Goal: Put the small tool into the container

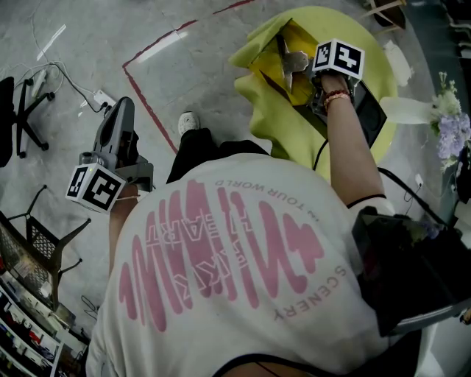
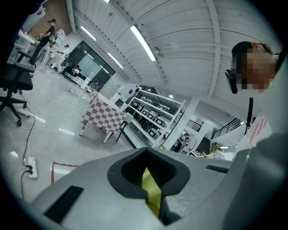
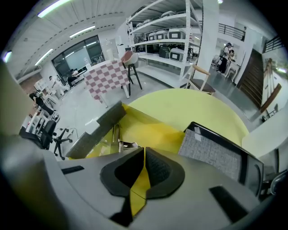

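The small tool [image 3: 119, 143] lies in the yellow container [image 3: 148, 130] (on a yellow table [image 3: 202, 108]), just ahead of the right gripper [image 3: 143, 155], whose jaws seem closed and empty. The left gripper [image 2: 146, 170], jaws together, hangs well apart.

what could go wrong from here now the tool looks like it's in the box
1. The right gripper, jaws shut and empty, hovers low over the tool lying in the yellow container; pulling back carelessly could snag the container's wall.
2. The container sits near the edge of the table, so a knock might push it off.
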A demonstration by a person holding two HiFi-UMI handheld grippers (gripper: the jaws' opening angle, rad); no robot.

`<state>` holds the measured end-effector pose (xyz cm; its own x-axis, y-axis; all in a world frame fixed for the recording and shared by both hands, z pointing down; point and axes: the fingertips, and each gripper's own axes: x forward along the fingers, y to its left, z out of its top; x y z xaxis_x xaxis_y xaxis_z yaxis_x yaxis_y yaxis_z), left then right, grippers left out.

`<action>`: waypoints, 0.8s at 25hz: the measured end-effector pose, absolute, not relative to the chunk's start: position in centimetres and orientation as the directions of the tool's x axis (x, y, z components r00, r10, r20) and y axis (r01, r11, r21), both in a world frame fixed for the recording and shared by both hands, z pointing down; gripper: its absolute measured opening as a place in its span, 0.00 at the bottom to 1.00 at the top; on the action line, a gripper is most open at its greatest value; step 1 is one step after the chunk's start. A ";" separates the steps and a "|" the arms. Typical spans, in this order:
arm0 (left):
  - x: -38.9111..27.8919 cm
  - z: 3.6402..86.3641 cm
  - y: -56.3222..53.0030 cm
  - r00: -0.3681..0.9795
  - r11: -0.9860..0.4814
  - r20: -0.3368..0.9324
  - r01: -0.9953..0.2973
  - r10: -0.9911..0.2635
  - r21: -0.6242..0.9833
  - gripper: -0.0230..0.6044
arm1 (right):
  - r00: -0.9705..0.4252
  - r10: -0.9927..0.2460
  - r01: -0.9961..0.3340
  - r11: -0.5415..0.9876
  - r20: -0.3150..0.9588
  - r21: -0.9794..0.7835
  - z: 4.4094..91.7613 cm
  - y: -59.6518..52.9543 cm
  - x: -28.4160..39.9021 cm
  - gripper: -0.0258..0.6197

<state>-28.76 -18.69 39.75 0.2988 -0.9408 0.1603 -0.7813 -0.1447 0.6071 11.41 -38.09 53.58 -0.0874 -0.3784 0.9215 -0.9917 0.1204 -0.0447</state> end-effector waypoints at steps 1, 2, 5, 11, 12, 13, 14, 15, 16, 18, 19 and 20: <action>-28.9 39.7 -18.7 0.298 -0.144 0.160 -0.781 -0.941 0.607 0.05 | -0.086 -0.379 -0.992 0.120 0.921 -0.044 53.6 -38.1 11.4 0.06; -28.9 39.7 -18.7 0.298 -0.144 0.160 -0.781 -0.941 0.607 0.05 | -0.086 -0.379 -0.992 0.120 0.921 -0.043 53.6 -38.1 11.4 0.06; -28.9 39.7 -18.7 0.299 -0.145 0.161 -0.782 -0.941 0.607 0.05 | -0.078 -0.377 -0.992 0.125 0.923 -0.032 53.6 -38.2 11.5 0.06; -29.2 39.7 -18.6 0.295 -0.142 0.160 -0.783 -0.942 0.606 0.05 | -0.035 -0.375 -0.987 0.156 0.926 0.026 53.7 -38.3 11.8 0.06; -29.3 39.6 -18.6 0.293 -0.141 0.159 -0.783 -0.943 0.606 0.05 | -0.029 -0.377 -0.987 0.160 0.926 0.034 53.6 -38.2 11.7 0.06; -29.4 39.6 -18.5 0.292 -0.140 0.160 -0.783 -0.943 0.606 0.05 | -0.024 -0.378 -0.986 0.162 0.926 0.041 53.6 -38.2 11.7 0.06; -29.4 39.6 -18.5 0.292 -0.139 0.160 -0.783 -0.943 0.606 0.05 | -0.017 -0.380 -0.985 0.165 0.925 0.049 53.6 -38.2 11.7 0.06; -29.4 39.6 -18.5 0.292 -0.139 0.161 -0.782 -0.943 0.607 0.05 | -0.010 -0.382 -0.984 0.168 0.924 0.059 53.6 -38.2 11.8 0.06; -29.4 39.7 -18.5 0.293 -0.140 0.160 -0.781 -0.942 0.608 0.05 | 0.000 -0.385 -0.983 0.171 0.923 0.071 53.6 -38.2 11.8 0.06; -29.4 39.7 -18.5 0.297 -0.145 0.156 -0.778 -0.942 0.611 0.05 | 0.020 -0.391 -0.979 0.178 0.920 0.097 53.7 -38.2 12.0 0.06; -29.4 39.7 -18.5 0.299 -0.146 0.154 -0.777 -0.942 0.613 0.05 | 0.029 -0.394 -0.977 0.181 0.919 0.109 53.7 -38.3 12.0 0.06; -29.4 39.7 -18.6 0.300 -0.147 0.153 -0.776 -0.942 0.613 0.05 | 0.037 -0.397 -0.976 0.184 0.917 0.119 53.8 -38.3 12.1 0.06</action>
<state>-29.36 -18.59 39.72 0.2997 -0.9417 0.1529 -0.7759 -0.1473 0.6135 12.12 -38.35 53.75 0.0367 -0.3968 0.9172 -0.9758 0.1840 0.1186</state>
